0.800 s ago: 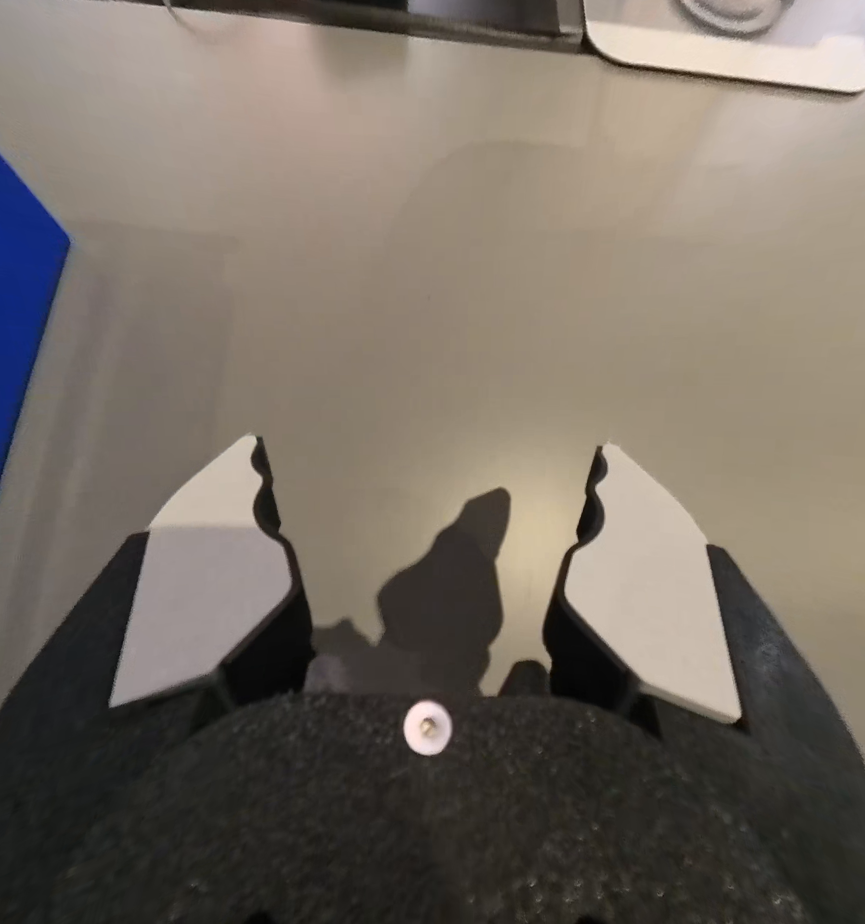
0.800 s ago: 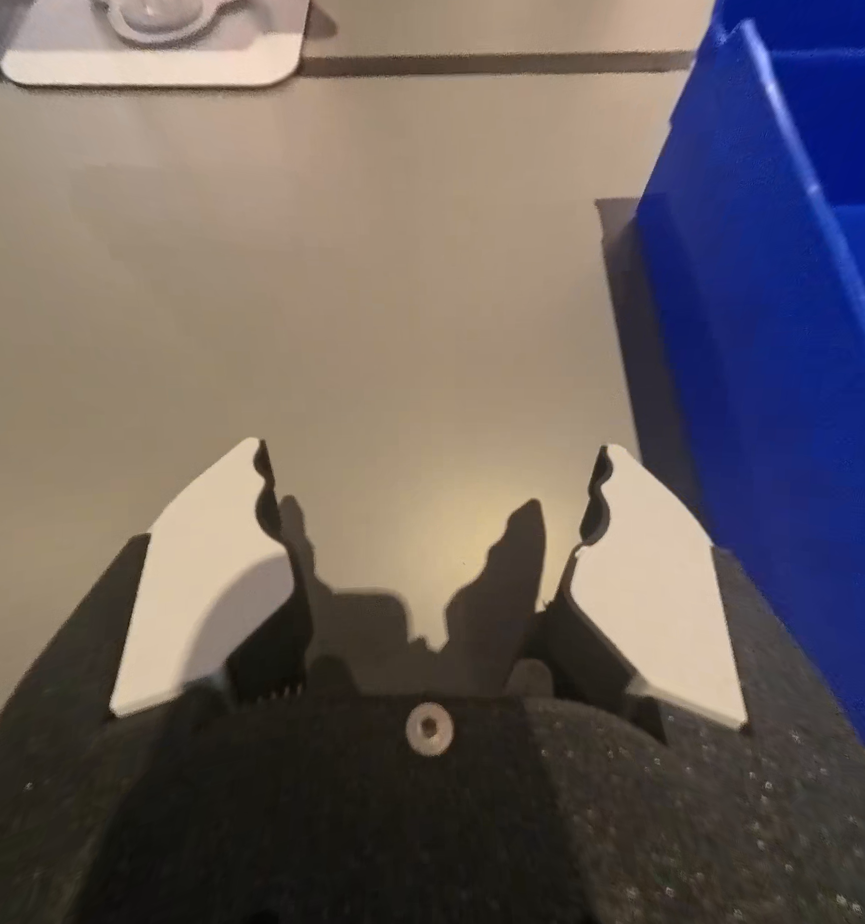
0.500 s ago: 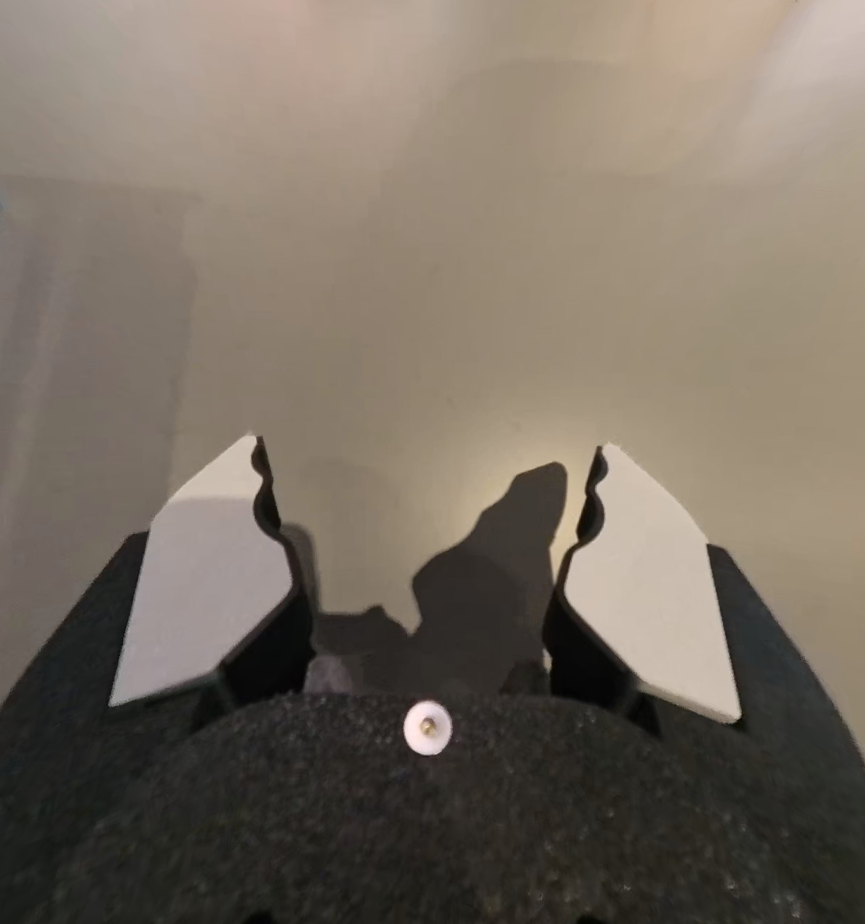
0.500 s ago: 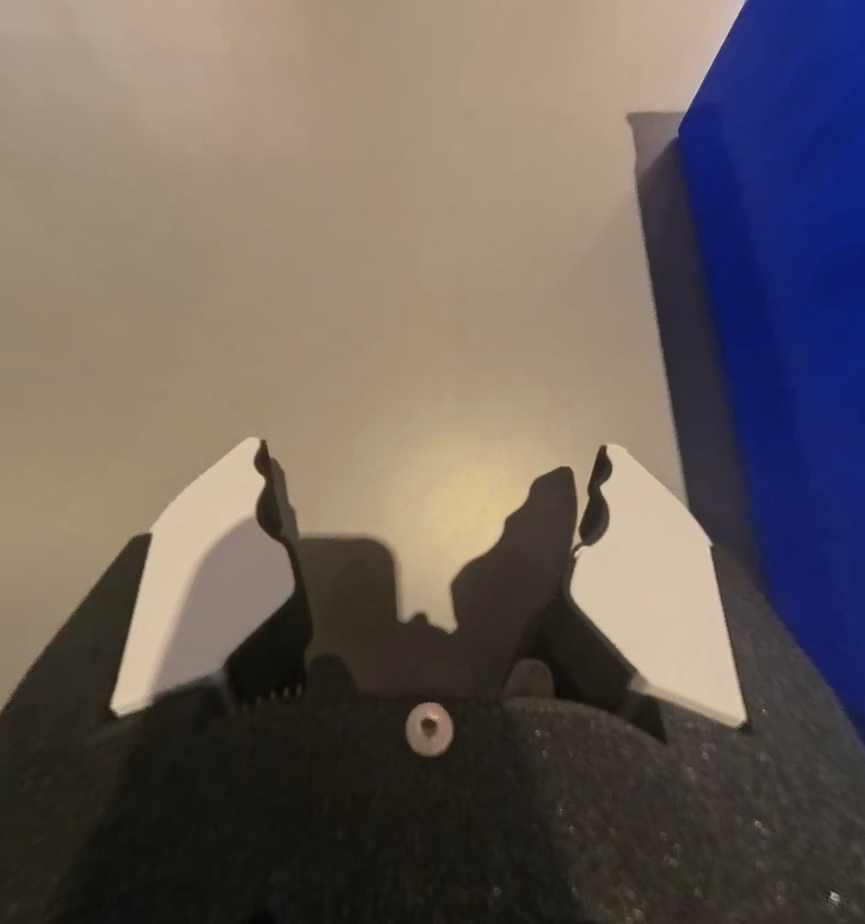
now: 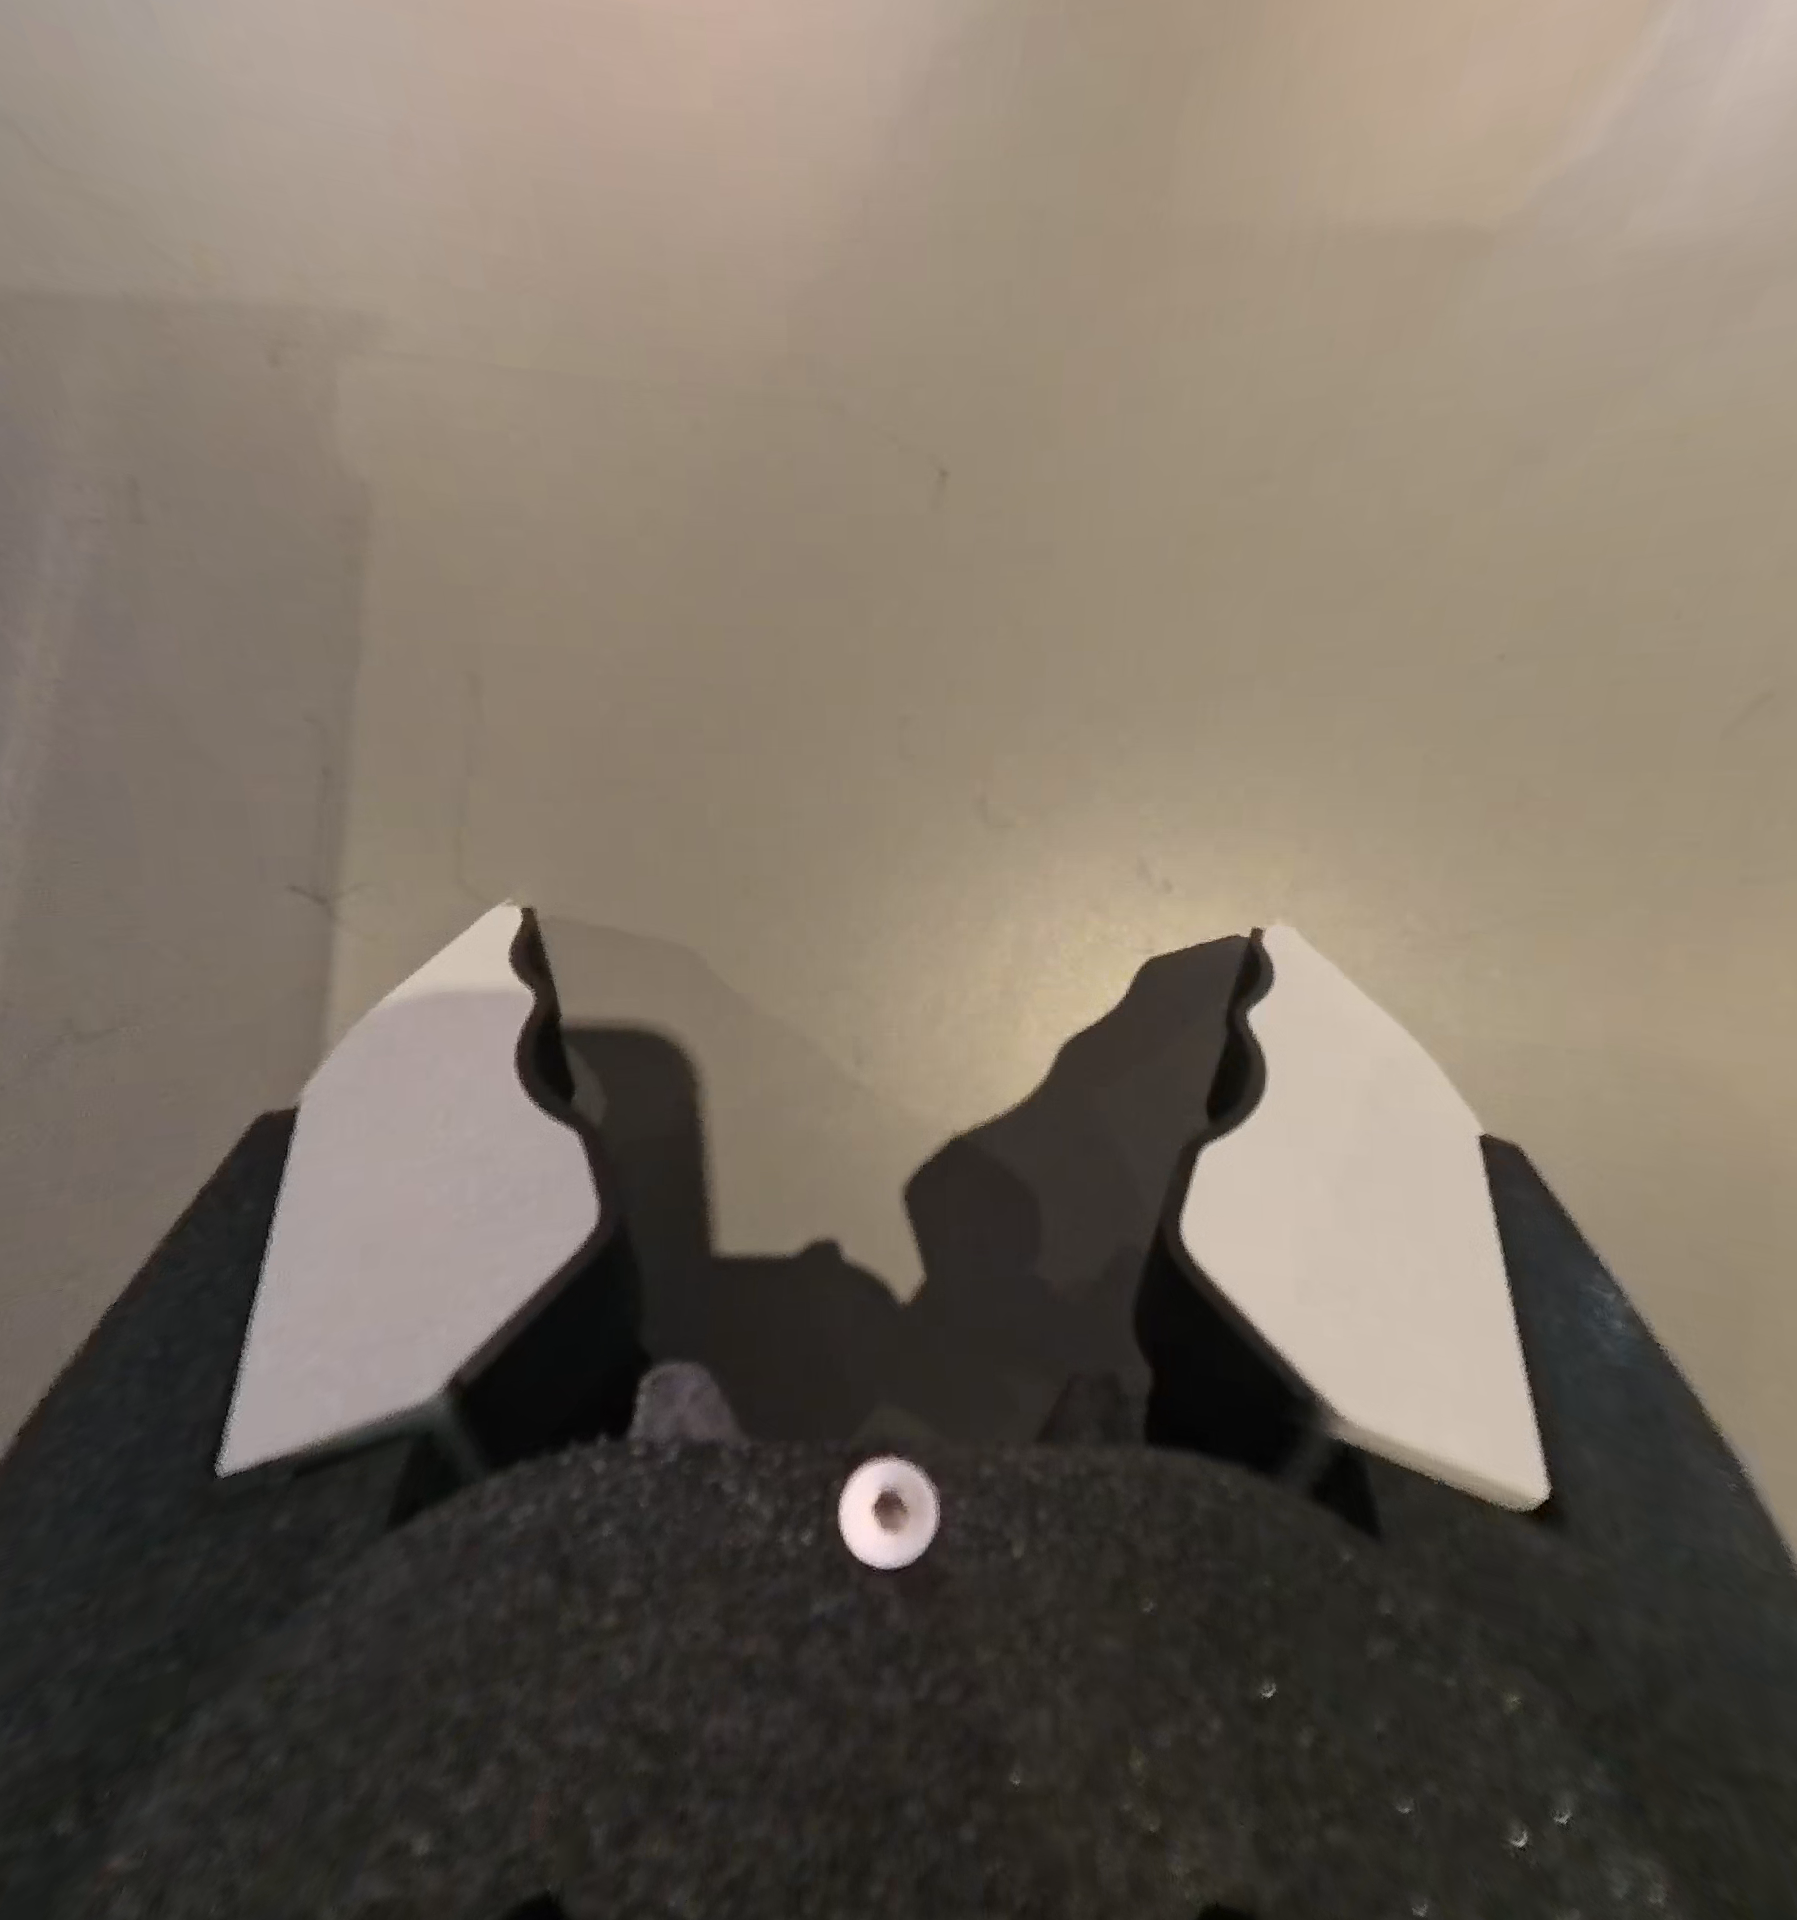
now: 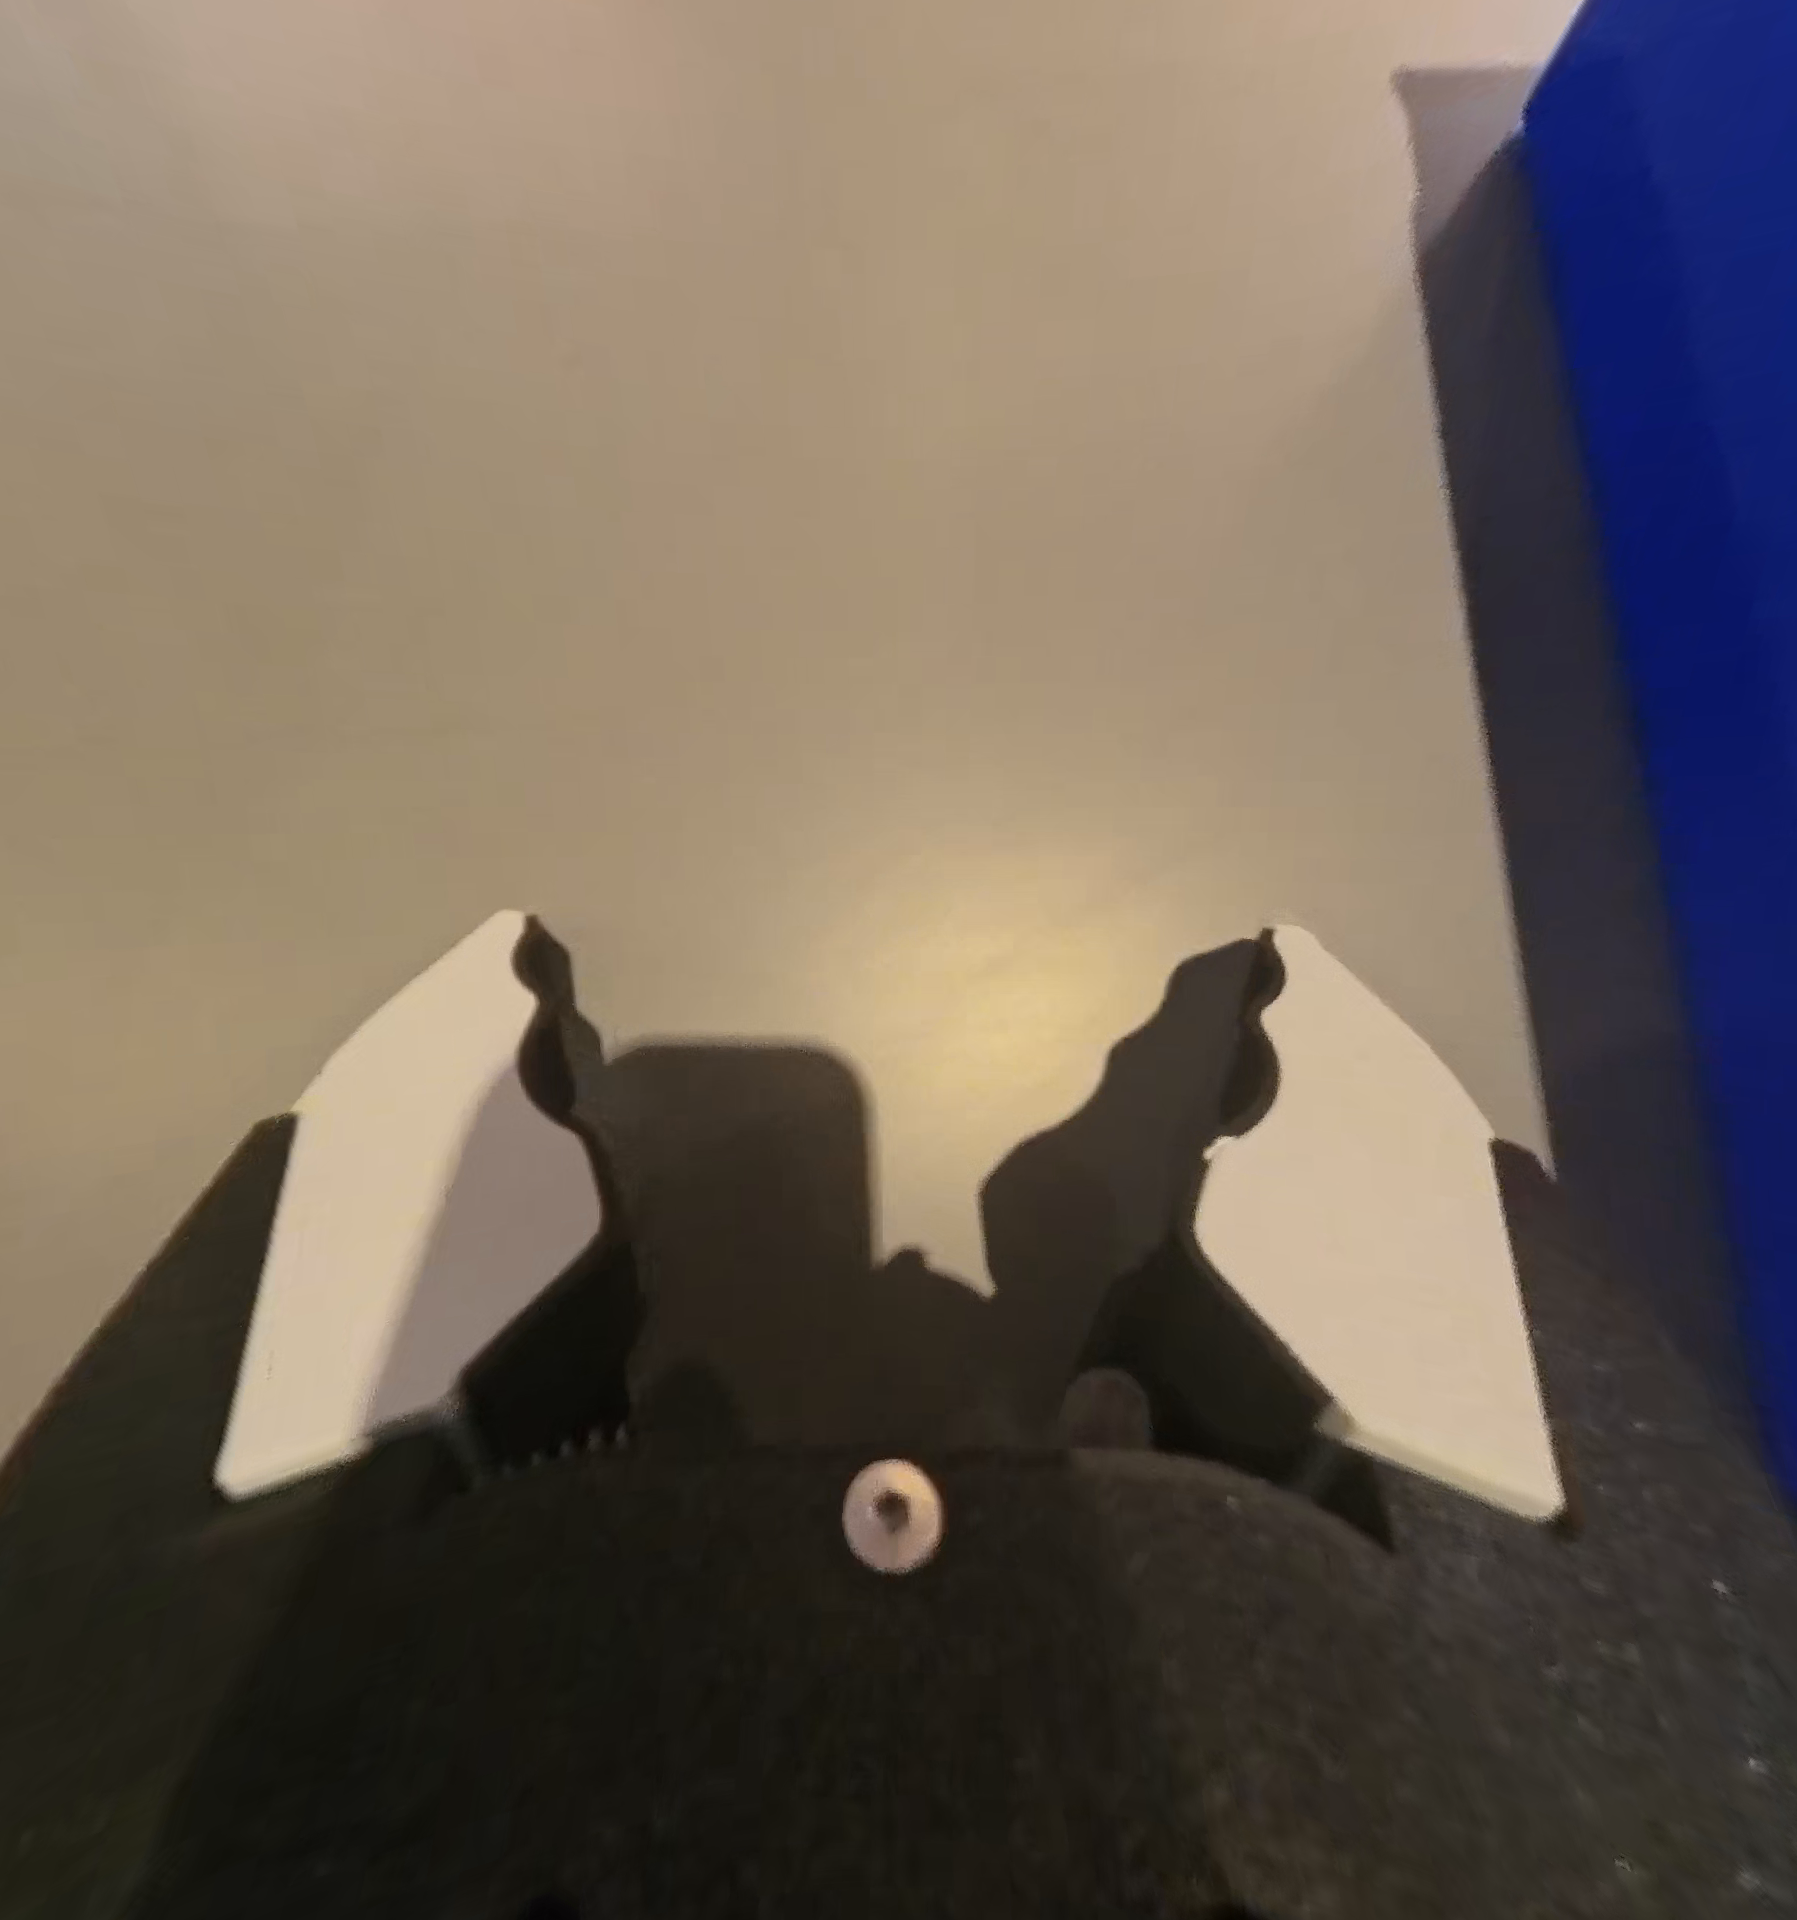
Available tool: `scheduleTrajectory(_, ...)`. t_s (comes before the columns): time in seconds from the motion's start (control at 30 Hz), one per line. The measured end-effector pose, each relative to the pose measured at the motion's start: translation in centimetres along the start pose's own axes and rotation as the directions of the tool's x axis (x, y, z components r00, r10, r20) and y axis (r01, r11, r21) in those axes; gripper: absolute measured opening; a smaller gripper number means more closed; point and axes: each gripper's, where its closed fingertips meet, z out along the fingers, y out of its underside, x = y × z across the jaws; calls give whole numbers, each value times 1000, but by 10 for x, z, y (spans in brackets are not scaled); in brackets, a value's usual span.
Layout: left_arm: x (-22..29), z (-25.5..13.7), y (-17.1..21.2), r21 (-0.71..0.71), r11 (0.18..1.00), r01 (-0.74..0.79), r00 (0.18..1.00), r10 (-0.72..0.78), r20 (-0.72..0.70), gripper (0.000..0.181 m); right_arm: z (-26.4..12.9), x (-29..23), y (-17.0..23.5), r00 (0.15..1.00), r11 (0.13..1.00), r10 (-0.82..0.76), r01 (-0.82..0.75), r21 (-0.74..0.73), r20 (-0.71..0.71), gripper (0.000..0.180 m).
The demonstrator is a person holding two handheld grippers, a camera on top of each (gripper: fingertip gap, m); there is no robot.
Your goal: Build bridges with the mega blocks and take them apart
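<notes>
No mega blocks show in either view. My left gripper [image 5: 889,925] is open and empty, its white fingers [image 5: 426,1184] spread wide, close above the bare beige table [image 5: 977,520]. My right gripper [image 6: 894,930] is open and empty too, low over the same table [image 6: 665,468]. A blue bin [image 6: 1704,623] stands just to the right of the right gripper; only its outer wall shows and its inside is hidden.
The blue bin's wall rises close beside my right gripper's right finger [image 6: 1393,1195]. A greyish shadow band [image 5: 125,623] lies on the table at the left of the left wrist view.
Both grippers have dropped closer to the table and tipped down. The white tray at the far edge has left both views, and the blue bin has left the left wrist view. Both stay open.
</notes>
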Motion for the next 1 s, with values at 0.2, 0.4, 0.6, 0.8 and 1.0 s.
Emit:
scheduleTrajectory(0.2,0,0,0,0,1000,0,1000,1,2,122,1,5,3,999,999,33,-33,-17,-9,132)
scheduleTrajectory(0.4,0,1,1,-4,1000,-5,1000,5,3,123,2,5,3,1000,999,31,-31,-19,-7,133)
scheduleTrajectory(0.6,1,1,1,-5,1000,-7,1000,7,2,124,1,5,3,999,999,31,-31,-20,-7,133)
scheduleTrajectory(0.8,1,1,1,-5,1000,-7,1000,7,2,124,1,5,3,999,999,31,-31,-20,-7,133)
scheduleTrajectory(1.0,1,1,1,-5,1000,-7,1000,7,2,124,1,5,3,999,999,31,-31,-20,-7,133)
